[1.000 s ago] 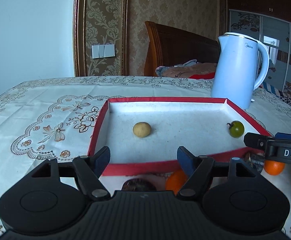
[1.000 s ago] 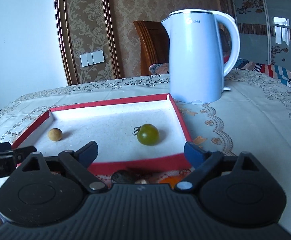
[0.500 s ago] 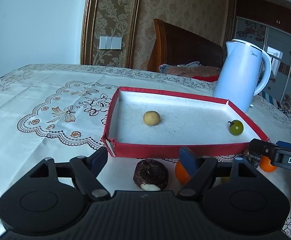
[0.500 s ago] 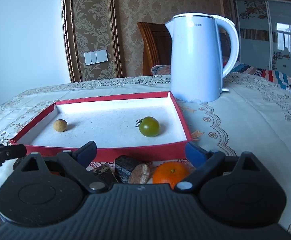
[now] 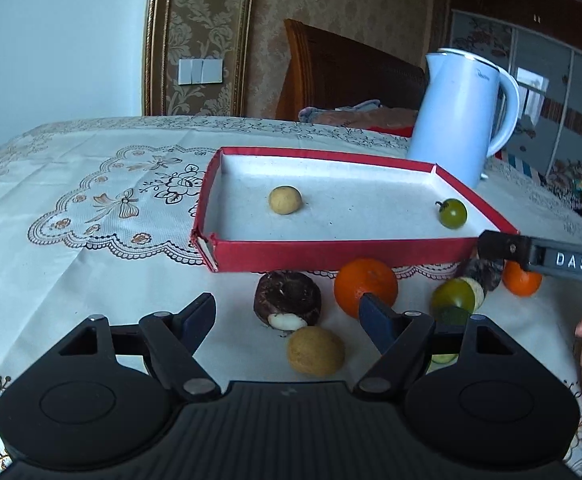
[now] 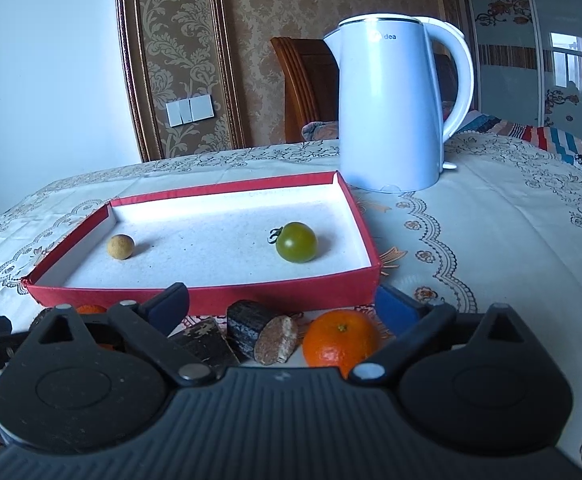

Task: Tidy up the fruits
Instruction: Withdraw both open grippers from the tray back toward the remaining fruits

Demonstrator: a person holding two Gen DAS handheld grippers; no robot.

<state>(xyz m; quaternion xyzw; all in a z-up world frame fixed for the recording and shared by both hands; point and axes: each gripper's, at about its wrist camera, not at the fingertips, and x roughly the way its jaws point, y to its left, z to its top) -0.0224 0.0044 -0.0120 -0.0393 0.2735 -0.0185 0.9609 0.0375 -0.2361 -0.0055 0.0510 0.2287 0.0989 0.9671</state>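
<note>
Your right gripper (image 6: 281,306) is opening over the orange (image 6: 341,342) at lower centre, your left gripper (image 5: 287,316) hangs open, empty, newly pulled back from the tray (image 5: 331,254).

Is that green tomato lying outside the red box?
No, the green tomato sits inside the red box, near its right wall.

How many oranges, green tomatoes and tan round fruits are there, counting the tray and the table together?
Oranges: 2
Green tomatoes: 2
Tan round fruits: 2
Total: 6
</note>
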